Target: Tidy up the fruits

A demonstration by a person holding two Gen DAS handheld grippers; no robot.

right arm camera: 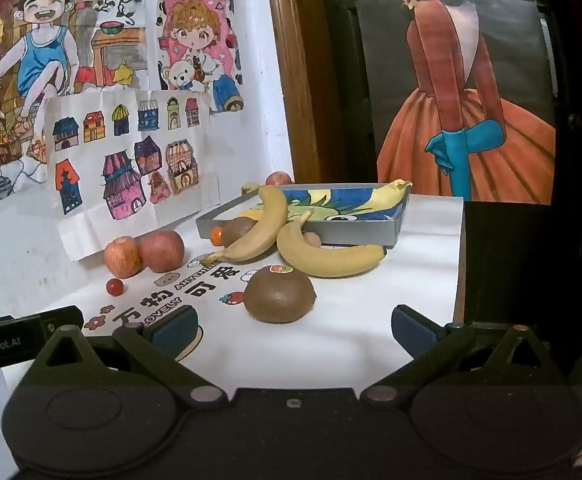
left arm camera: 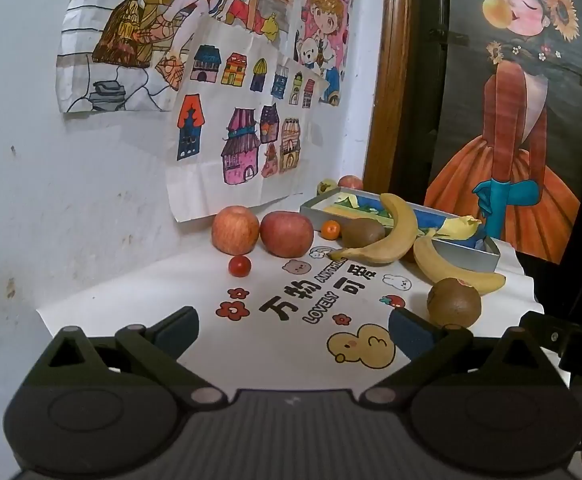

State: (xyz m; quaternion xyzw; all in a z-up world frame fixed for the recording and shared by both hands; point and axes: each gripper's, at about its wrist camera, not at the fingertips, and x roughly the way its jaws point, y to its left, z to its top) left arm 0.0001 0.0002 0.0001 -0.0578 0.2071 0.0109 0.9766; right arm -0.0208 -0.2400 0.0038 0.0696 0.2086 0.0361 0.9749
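Your left gripper (left arm camera: 293, 330) and your right gripper (right arm camera: 294, 330) both hover low over the white printed table cover (right arm camera: 351, 332) with their fingers spread wide and nothing between them. A brown kiwi (right arm camera: 279, 294) lies just ahead of your right fingers, and behind it two bananas (right arm camera: 327, 256) rest crossed against the near wall of the grey tray (right arm camera: 303, 236). Further left, two red apples (left arm camera: 263, 232) sit side by side near the wall with a cherry tomato (left arm camera: 239, 266) just in front, and a small orange (left arm camera: 330, 229) and a second kiwi (left arm camera: 362, 232) lie beside the tray.
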